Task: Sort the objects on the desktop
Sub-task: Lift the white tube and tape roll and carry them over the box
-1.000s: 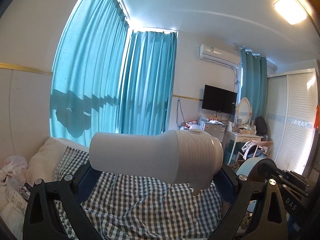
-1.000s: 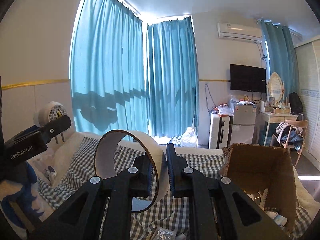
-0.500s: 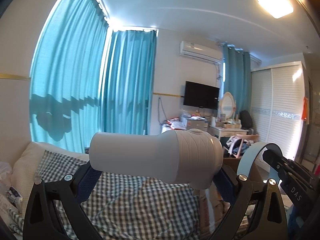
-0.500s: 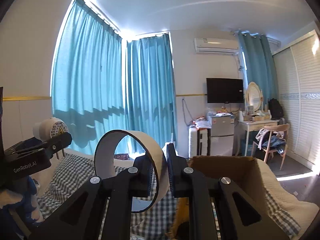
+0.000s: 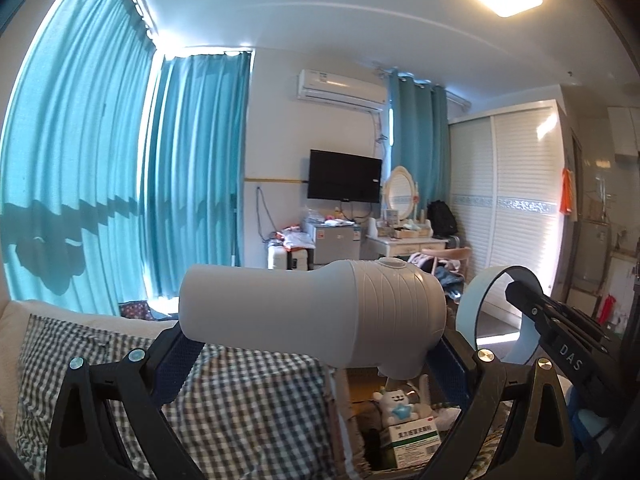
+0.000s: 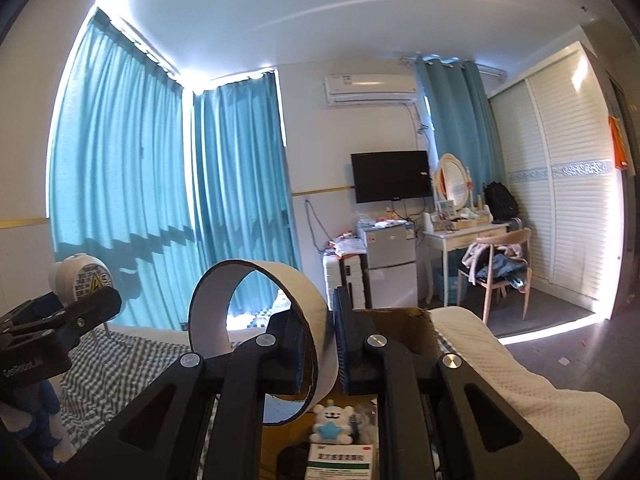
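Note:
My left gripper (image 5: 312,354) is shut on a pale grey hair dryer (image 5: 312,312), held crosswise between the blue pads. My right gripper (image 6: 325,344) is shut on the wall of a wide tape roll (image 6: 280,280), which stands upright as a ring. Both hang over an open cardboard box (image 6: 404,320). Inside it lie a white bear toy with a blue star (image 6: 332,426) and a green-striped medicine box (image 6: 340,460). In the left wrist view the tape roll (image 5: 466,316) and right gripper (image 5: 516,292) show at the right. In the right wrist view the hair dryer's end (image 6: 80,280) and left gripper (image 6: 60,320) show at the left.
The box sits on a bed with a checked sheet (image 5: 248,392) and a white textured blanket (image 6: 520,392) to its right. Blue curtains (image 6: 132,184) hang behind. A wooden chair (image 6: 500,276), a dressing table (image 6: 460,236) and a small fridge stand across the room.
Both views have swung to the right across the bed. The cardboard box has come underneath the grippers and its contents now show. Both grips are unchanged.

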`<state>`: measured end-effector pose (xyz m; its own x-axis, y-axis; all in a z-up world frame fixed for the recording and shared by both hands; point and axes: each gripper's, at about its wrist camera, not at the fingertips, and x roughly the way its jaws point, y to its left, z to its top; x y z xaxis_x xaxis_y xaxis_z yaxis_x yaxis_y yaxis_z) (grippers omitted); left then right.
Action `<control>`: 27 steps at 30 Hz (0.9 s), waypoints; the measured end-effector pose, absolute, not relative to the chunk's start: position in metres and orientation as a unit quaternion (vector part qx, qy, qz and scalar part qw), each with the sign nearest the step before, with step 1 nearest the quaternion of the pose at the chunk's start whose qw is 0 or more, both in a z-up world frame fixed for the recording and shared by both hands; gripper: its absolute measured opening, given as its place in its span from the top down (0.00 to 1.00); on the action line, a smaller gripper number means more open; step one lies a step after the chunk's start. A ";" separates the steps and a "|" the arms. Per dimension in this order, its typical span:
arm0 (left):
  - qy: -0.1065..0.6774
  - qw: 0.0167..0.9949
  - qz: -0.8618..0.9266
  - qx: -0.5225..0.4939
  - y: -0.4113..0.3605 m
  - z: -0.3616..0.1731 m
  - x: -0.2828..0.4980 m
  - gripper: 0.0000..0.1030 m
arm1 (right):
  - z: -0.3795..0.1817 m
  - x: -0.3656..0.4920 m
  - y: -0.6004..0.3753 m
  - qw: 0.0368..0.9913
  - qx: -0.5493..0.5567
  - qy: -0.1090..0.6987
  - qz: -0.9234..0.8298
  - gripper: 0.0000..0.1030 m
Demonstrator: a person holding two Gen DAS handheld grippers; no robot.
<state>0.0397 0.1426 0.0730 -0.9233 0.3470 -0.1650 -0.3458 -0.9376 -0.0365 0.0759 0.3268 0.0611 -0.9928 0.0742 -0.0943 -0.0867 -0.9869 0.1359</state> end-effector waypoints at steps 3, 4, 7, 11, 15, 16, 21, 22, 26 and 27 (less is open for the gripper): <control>0.003 0.189 0.978 -0.089 0.160 0.072 0.034 0.02 | 0.059 0.075 0.341 0.053 -0.047 0.075 0.995 0.88; 0.004 0.192 0.977 -0.090 0.164 0.071 0.033 0.02 | 0.058 0.074 0.343 0.056 -0.049 0.075 0.994 0.88; 0.010 0.205 0.974 -0.098 0.177 0.067 0.026 0.02 | 0.054 0.071 0.350 0.067 -0.055 0.074 0.993 0.88; 0.017 0.222 0.968 -0.114 0.195 0.058 0.013 0.02 | 0.047 0.063 0.358 0.075 -0.070 0.076 0.992 0.87; 0.018 0.244 0.959 -0.139 0.212 0.046 -0.006 0.02 | 0.040 0.052 0.363 0.084 -0.088 0.075 0.990 0.87; 0.018 0.250 0.957 -0.145 0.217 0.044 -0.010 0.02 | 0.038 0.049 0.366 0.088 -0.094 0.074 0.989 0.87; 0.024 0.269 0.946 -0.182 0.241 0.021 -0.036 0.02 | 0.024 0.035 0.380 0.104 -0.123 0.078 0.984 0.87; 0.023 0.272 0.944 -0.187 0.248 0.017 -0.037 0.02 | 0.019 0.032 0.383 0.107 -0.131 0.079 0.982 0.87; 0.031 0.282 0.933 -0.223 0.269 0.000 -0.062 0.02 | 0.002 0.015 0.393 0.121 -0.170 0.071 0.975 0.87; 0.033 0.281 0.931 -0.230 0.273 -0.004 -0.066 0.02 | -0.003 0.010 0.395 0.121 -0.183 0.073 0.973 0.87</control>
<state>-0.0664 0.2726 -0.0035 -0.7355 0.5086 -0.4477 -0.5390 -0.8395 -0.0682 0.0104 0.3954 -0.0028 -0.9037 0.2091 -0.3736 -0.2623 -0.9601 0.0971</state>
